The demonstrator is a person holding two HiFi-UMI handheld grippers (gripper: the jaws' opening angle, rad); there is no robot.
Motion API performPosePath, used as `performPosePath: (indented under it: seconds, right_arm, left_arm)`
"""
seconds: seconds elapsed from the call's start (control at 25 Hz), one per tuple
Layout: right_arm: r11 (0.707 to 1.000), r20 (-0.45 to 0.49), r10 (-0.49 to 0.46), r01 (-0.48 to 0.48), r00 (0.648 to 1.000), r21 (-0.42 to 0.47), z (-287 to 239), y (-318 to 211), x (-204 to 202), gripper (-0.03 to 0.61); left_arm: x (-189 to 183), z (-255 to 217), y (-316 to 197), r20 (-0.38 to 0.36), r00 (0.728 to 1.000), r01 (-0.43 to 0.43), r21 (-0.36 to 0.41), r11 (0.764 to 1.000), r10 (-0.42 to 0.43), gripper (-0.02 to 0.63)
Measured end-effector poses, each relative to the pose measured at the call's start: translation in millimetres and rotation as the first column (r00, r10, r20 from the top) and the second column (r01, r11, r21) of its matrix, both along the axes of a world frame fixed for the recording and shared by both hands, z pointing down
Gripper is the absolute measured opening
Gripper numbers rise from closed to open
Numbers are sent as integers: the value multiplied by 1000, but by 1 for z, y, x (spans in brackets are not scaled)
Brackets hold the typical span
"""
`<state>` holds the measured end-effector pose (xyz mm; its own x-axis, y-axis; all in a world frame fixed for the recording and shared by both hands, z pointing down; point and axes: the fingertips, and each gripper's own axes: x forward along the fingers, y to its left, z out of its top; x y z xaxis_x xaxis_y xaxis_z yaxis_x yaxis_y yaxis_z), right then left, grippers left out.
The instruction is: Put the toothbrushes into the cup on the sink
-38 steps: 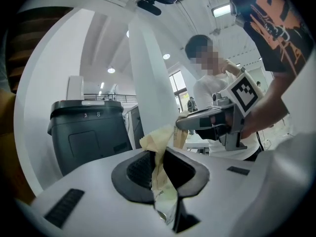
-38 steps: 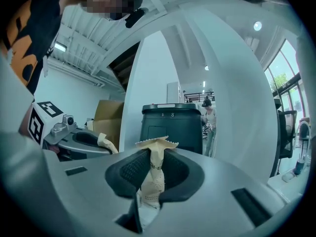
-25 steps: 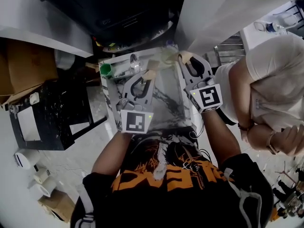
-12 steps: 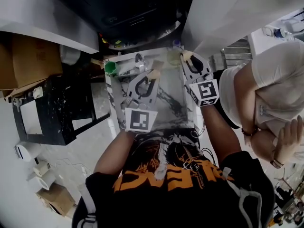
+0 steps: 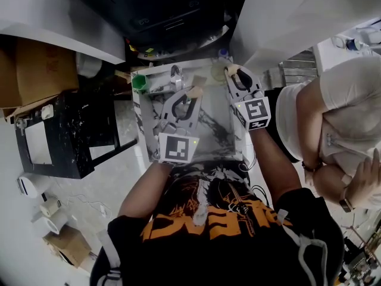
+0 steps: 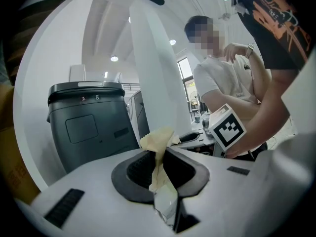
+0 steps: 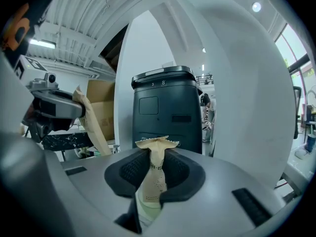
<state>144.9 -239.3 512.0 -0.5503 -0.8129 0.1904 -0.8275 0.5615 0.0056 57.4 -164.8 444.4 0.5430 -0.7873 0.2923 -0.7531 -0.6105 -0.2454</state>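
Each gripper holds a toothbrush in a tan paper wrapper. In the head view my left gripper (image 5: 191, 94) hovers over the marbled sink (image 5: 211, 137), shut on its wrapped toothbrush (image 5: 195, 90). My right gripper (image 5: 231, 72) is at the sink's back right corner, shut on the other wrapped toothbrush (image 5: 228, 70). The green cup (image 5: 138, 83) stands at the sink's back left corner, apart from both. In the left gripper view the wrapper (image 6: 157, 144) is pinched between the pads of the left gripper (image 6: 158, 168). The right gripper view shows the right gripper (image 7: 154, 176) shut on its wrapper (image 7: 154, 164).
A faucet (image 5: 175, 73) rises at the sink's back edge, between the cup and the grippers. A dark bin (image 7: 165, 107) stands behind the sink, by a white column. A person in a white shirt (image 5: 333, 109) stands at the right; a black stand (image 5: 71, 136) and cardboard box (image 5: 41, 70) are at the left.
The right gripper has shifted slightly left, toward the sink's back edge. The left gripper has barely moved. Both keep their hold on the wrapped toothbrushes.
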Motion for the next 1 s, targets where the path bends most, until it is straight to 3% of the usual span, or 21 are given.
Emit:
performPosePath:
  seconds: [0.12,0.36,0.64,1.0]
  right_arm:
    - [1000,-12,-17,17,1000,-17,8,0,-4,124]
    - [997,-10,-52,52,999,-49,16,3,-10,280]
    - [988,-76,-90,79,993,-133,42,10,-18,432]
    - [990,-125,0,-17,992,-137,43,9,1,494]
  left_arm:
    - [-1,-1,1,-2,1000,4,1,1000,-4,69]
    - [-4,-3,2,-9,1000,13,4,1000,-13,69]
    - [-2,-7,11,-16,1000,3,16,1000,-3,69]
    - [-11,-17,20,-21,1000,9,31,999,-8,69]
